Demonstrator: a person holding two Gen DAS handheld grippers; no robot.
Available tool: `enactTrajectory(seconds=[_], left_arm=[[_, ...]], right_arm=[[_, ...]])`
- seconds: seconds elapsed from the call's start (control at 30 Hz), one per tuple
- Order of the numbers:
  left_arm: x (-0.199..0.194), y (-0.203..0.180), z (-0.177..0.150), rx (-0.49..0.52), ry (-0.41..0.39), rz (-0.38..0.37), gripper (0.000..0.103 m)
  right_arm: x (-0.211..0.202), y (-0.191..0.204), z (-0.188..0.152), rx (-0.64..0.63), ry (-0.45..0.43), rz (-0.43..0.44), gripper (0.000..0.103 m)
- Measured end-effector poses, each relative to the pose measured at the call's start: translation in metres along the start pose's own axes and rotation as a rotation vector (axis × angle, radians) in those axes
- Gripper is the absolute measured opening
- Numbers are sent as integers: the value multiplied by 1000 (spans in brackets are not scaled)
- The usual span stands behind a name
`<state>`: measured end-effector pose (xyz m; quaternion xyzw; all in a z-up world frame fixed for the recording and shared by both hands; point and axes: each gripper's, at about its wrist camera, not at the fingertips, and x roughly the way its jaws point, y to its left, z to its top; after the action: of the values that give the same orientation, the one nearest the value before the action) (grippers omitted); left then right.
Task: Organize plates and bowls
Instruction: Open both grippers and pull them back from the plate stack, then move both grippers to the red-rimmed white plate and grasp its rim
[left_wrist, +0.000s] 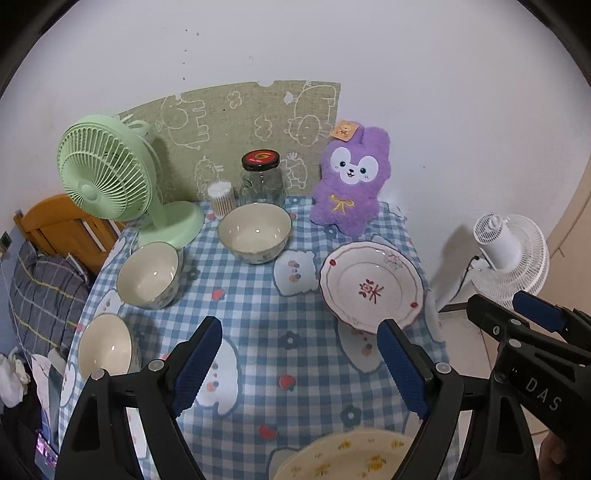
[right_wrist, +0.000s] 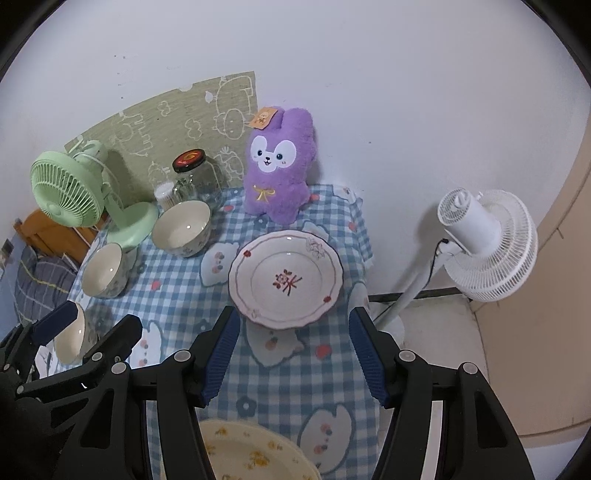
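On blue-checked tablecloth (left_wrist: 258, 317), largest first: white scalloped plate with red motif (right_wrist: 286, 278); yellow-flowered plate (right_wrist: 247, 454); three cream bowls (left_wrist: 255, 232). My left gripper (left_wrist: 299, 365) and right gripper (right_wrist: 295, 354) gape empty; I'd grip the scalloped rim squarely.

Glazed ceramic plate (right_wrist: 284, 278) and bowls (left_wrist: 255, 232) ahead of gripper are looking glossy, smooth. Checked tablecloth (left_wrist: 258, 332) is looking matt cloth; purple toy (left_wrist: 351, 181) is looking fuzzy plush.
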<state>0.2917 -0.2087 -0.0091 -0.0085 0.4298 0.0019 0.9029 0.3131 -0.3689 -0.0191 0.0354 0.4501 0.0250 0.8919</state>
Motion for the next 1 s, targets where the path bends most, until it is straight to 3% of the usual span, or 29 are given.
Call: enactTrajectory(seconds=[0.2,0.43,0.6,0.83,1.0], left_arm=[[23,-8,14,-36,-1,53,88],[55,-18,26,-44,22,47,88],[80,-23,34,-51,33,52,94],[106,-34,35,-19,15,65,94],[130,-36,32,-27,48,41,94]], right_arm=[[19,-6,18,-24,-35,12,65],[46,-19,32,-32,-39,-18,70],[69,-32,39,-20,-30,-11,75],[101,-43,41,-18,-30,-13,76],[123,-50,39,-9,-22,10,76]])
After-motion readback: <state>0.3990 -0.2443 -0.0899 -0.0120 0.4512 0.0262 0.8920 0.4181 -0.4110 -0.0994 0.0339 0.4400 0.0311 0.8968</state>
